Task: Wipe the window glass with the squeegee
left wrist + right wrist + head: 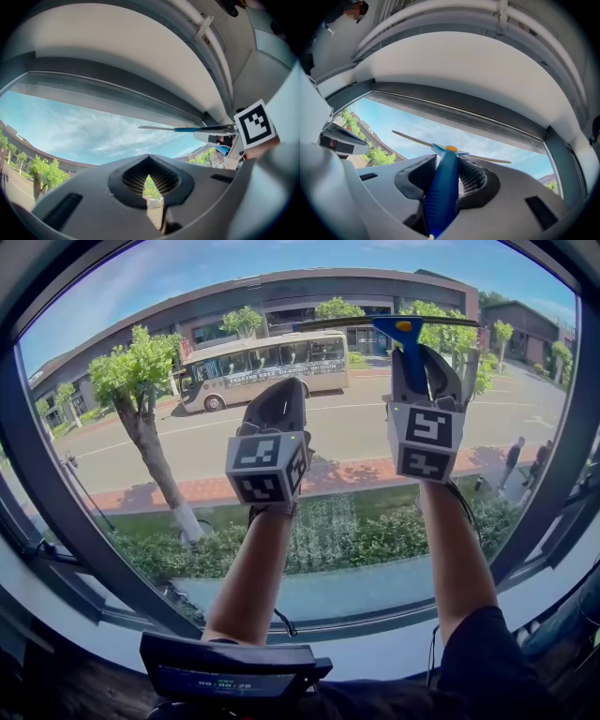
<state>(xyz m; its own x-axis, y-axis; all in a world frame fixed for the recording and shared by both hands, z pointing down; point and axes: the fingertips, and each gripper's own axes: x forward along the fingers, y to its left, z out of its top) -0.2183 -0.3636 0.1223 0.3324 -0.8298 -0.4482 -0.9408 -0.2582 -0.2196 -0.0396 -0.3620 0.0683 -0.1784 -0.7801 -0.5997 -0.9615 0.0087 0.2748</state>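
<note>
The window glass (328,437) fills the head view, with a street, trees and a bus beyond it. My right gripper (422,357) is raised high at the right, shut on the blue handle of the squeegee (407,338). The squeegee's thin blade (375,322) lies level near the top of the pane. In the right gripper view the handle (443,187) runs up between the jaws to the blade (487,159) under the upper frame. My left gripper (281,388) is held up beside it, lower and to the left, shut with nothing in it. The left gripper view shows the squeegee (187,128) off to the right.
A dark window frame (56,512) curves round the pane, and a pale sill (375,652) runs below it. A dark device with a small display (225,673) sits at the bottom edge. A streaky patch (323,521) marks the lower glass. A pale ceiling soffit (454,61) overhangs the top.
</note>
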